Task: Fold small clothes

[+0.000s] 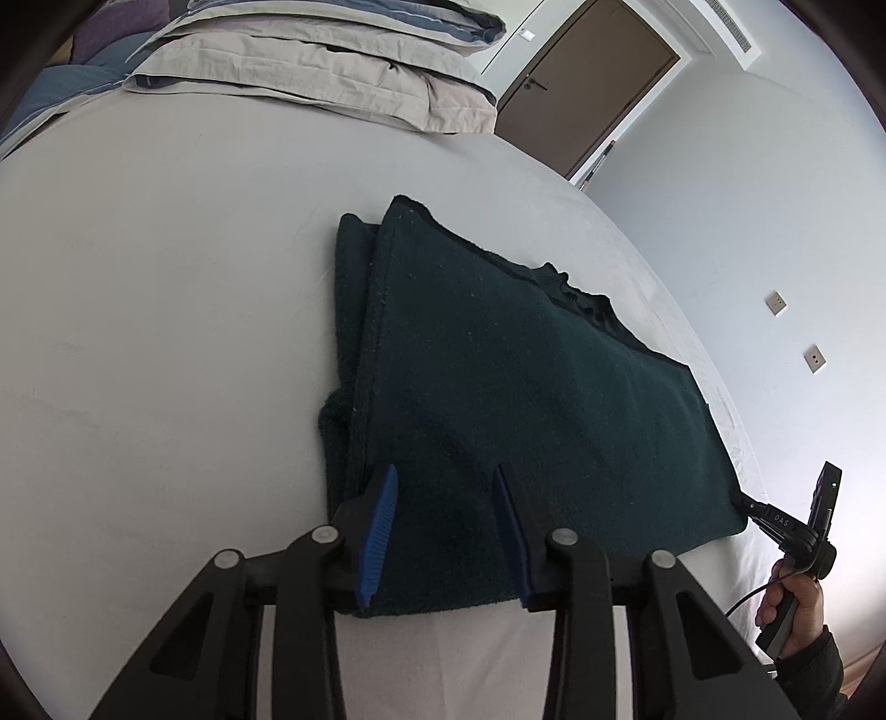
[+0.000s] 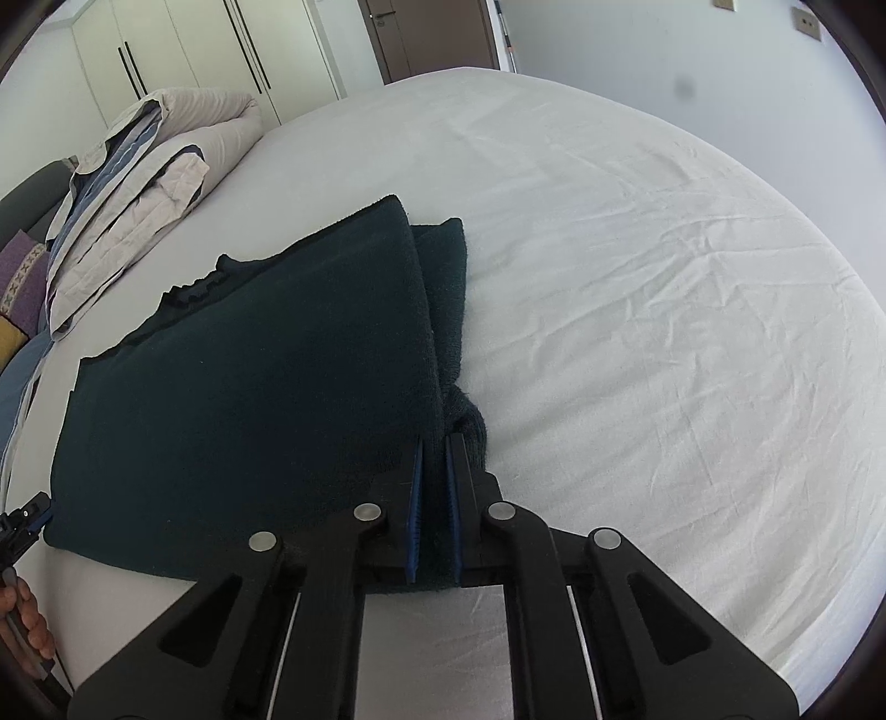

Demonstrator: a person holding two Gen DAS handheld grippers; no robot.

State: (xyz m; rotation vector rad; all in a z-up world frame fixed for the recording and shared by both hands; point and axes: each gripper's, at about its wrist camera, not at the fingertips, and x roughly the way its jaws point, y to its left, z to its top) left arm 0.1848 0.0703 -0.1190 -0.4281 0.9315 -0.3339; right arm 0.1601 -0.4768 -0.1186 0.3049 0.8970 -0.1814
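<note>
Dark green garment is lying folded on the white bed, near the bed's near edge, one folded layer showing along its side

Left wrist view: left gripper is sitting over the garment's near edge, jaws standing apart with cloth between the blue pads; whether the pads are pressing on it, cannot tell. The right gripper is showing small at the garment's far corner, tips at the cloth, a hand in a dark sleeve gripping its handle. A brown door and two wall sockets are showing only here

Right wrist view: right gripper is clenching a ridge of the garment at its near right corner, jaws nearly together with fabric pinched between them. A bunched bit of cloth is bulging just beyond the tips. The left gripper is barely peeking in at the left rim beside the garment's other near corner, fingers below it. White wardrobe doors are appearing only in this view

Folded beige and blue bedding is lying at the far side of the bed, well apart from the garment, seen in both views
</note>
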